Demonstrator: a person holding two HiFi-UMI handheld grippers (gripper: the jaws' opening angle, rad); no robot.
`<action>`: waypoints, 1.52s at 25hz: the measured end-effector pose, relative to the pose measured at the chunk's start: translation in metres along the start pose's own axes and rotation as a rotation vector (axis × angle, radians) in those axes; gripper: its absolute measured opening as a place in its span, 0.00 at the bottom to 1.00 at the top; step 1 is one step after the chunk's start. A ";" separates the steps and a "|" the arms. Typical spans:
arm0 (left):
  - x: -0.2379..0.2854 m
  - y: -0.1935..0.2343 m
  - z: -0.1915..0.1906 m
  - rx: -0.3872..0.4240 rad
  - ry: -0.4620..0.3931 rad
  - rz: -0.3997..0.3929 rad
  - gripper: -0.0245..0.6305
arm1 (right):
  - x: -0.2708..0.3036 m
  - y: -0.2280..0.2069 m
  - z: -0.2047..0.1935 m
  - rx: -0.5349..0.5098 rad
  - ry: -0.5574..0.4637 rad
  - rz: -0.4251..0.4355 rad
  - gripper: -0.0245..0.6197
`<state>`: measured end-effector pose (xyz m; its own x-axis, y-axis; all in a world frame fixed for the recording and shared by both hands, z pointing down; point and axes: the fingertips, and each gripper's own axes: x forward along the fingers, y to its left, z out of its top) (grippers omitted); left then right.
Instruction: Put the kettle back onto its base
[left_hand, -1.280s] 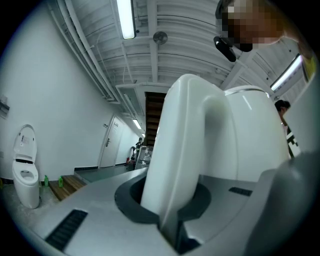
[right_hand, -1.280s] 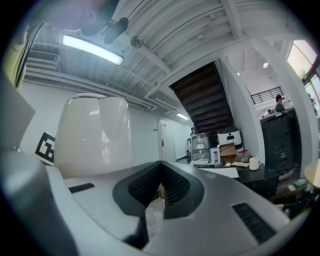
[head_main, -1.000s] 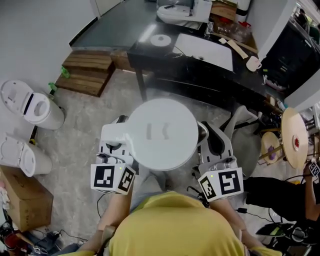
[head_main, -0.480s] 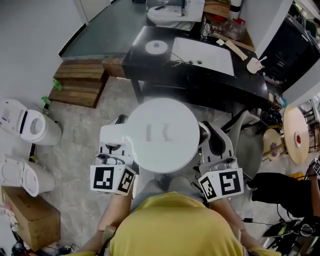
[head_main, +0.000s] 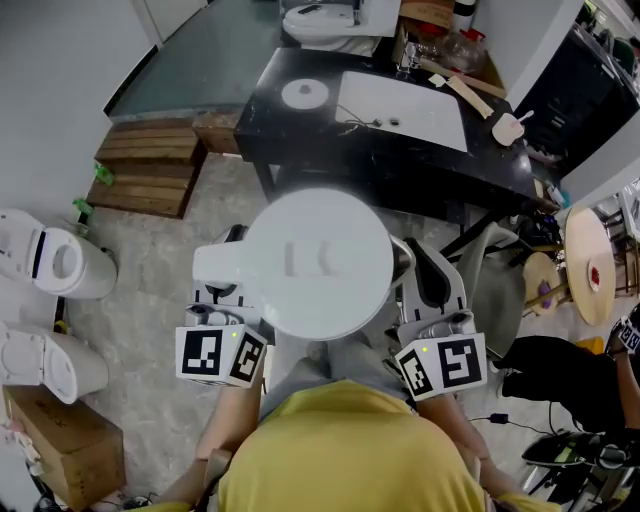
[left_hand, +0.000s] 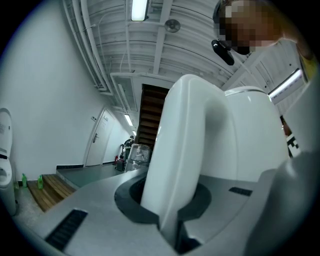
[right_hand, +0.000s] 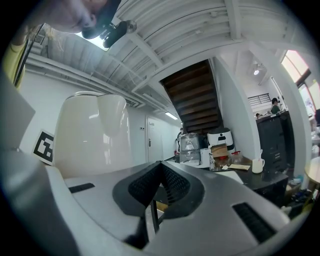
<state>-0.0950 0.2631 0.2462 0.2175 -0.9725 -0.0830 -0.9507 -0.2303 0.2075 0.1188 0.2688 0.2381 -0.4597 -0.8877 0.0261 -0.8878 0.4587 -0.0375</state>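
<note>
**Kettle aloft, base drawing nearer**

The black tabletop (head_main: 300, 140) beyond the kettle has slid closer over the last second, so you are closing on it. The carry looks well along, but the set-down has not begun. The white kettle (head_main: 318, 262) hangs high in front of you, short of the tabletop. Its lid is shut, so its contents cannot be seen. Its round white base (head_main: 303, 94) sits on the tabletop beyond the kettle, with nothing on it. Your left claw (left_hand: 175, 210) is clamped on the kettle's handle (left_hand: 185, 150). Your right claw (right_hand: 152, 200) rides just right of the kettle, jaws together on nothing. A white mug (head_main: 507, 128) stands beyond and right of the kettle, contents unseen.
</note>
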 end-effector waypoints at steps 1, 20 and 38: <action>0.005 0.002 -0.001 0.000 0.001 0.000 0.09 | 0.005 -0.002 0.000 0.001 -0.001 0.001 0.06; 0.125 0.034 -0.008 0.013 -0.003 0.046 0.09 | 0.134 -0.058 -0.002 0.012 0.009 0.079 0.06; 0.184 0.048 -0.012 0.016 -0.016 0.146 0.09 | 0.207 -0.094 -0.006 0.018 0.022 0.198 0.06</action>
<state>-0.0977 0.0727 0.2523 0.0733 -0.9950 -0.0683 -0.9754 -0.0858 0.2031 0.1072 0.0426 0.2534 -0.6260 -0.7789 0.0385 -0.7795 0.6234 -0.0619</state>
